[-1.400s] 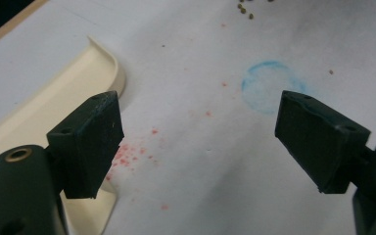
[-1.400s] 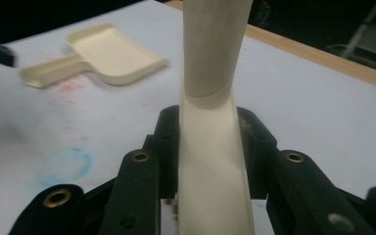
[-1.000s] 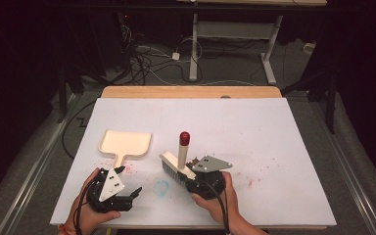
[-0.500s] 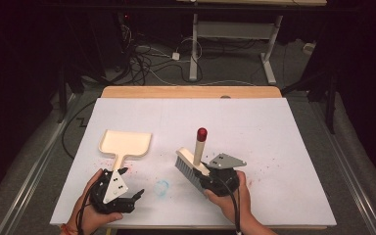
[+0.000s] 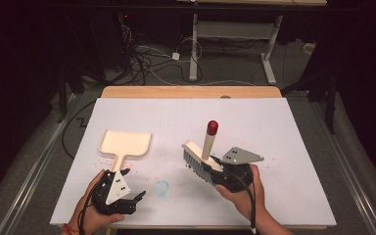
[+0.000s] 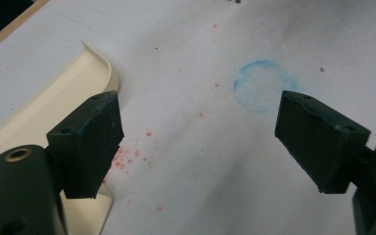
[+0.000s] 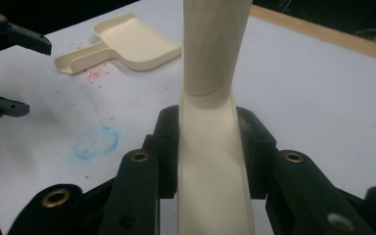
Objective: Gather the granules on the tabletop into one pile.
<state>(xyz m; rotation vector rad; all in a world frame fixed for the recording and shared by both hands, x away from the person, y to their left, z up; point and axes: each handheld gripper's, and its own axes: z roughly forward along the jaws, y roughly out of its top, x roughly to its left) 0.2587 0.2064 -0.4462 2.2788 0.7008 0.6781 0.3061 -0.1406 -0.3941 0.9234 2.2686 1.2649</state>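
From the high view, my right gripper [image 5: 214,172] pinched the brush [image 5: 199,159] right of centre, handle tilted up; I judged sweeping was in hand. The dustpan [image 5: 126,143] lay far-left, apparently empty. In the left gripper view my left gripper [image 6: 196,142] stood spread beside the dustpan handle [image 6: 24,122], red crumbs [image 6: 125,156] between. In the right gripper view the jaws clamped the brush; next, I'd grasp the handle

1. A lab or test room with dark surroundings and a bare grey floor [image 5: 39,147].
2. Loose black and white cables [image 5: 147,58] lie tangled on the floor beside a white metal desk frame [image 5: 235,34].
3. A wooden table under a white sheet [image 5: 274,147] is the work surface.
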